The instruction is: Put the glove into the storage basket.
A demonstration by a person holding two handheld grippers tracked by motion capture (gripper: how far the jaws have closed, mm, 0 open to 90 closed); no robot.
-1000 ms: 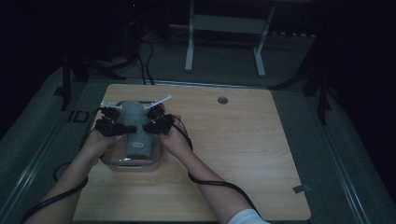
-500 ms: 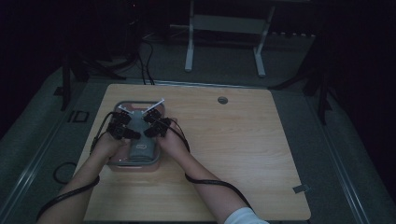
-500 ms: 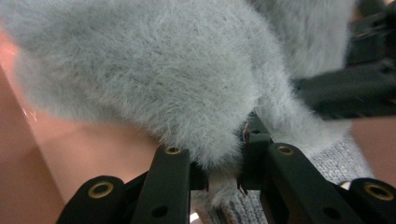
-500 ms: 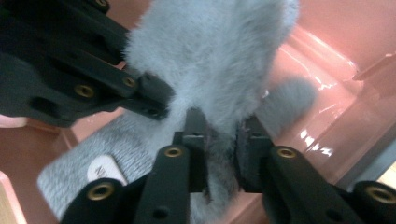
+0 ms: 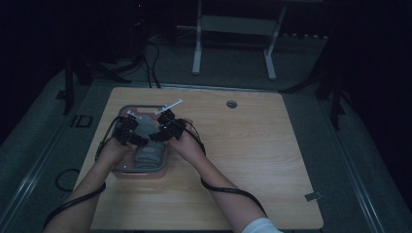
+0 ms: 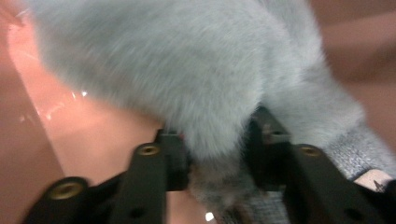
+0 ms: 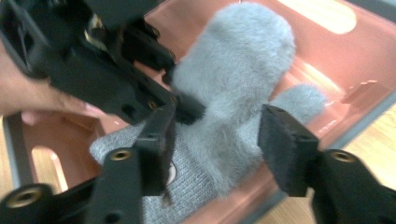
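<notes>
A grey fuzzy sock (image 6: 187, 60) (image 7: 233, 74) lies in a pink tray (image 7: 336, 42) (image 5: 145, 108) on the left half of the wooden table (image 5: 252, 145). My left gripper (image 6: 217, 158) (image 5: 130, 137) is shut on a fold of the sock and pinches the fluffy fabric between its pads. My right gripper (image 7: 219, 144) (image 5: 164, 131) is open, its jaws standing wide on either side of the sock's leg. In the right gripper view the left gripper (image 7: 116, 70) comes in from the upper left. A knitted grey cuff (image 7: 187, 186) lies under the fuzzy part.
The tray's handle cut-outs (image 7: 322, 14) show at its ends. Cables (image 5: 228, 189) trail from both grippers along the forearms. A round grommet (image 5: 231, 104) sits near the table's far edge. The right half of the table is bare wood.
Both grippers have moved from the tray's far end toward the person and lower into the tray, bringing the sock down with them.
</notes>
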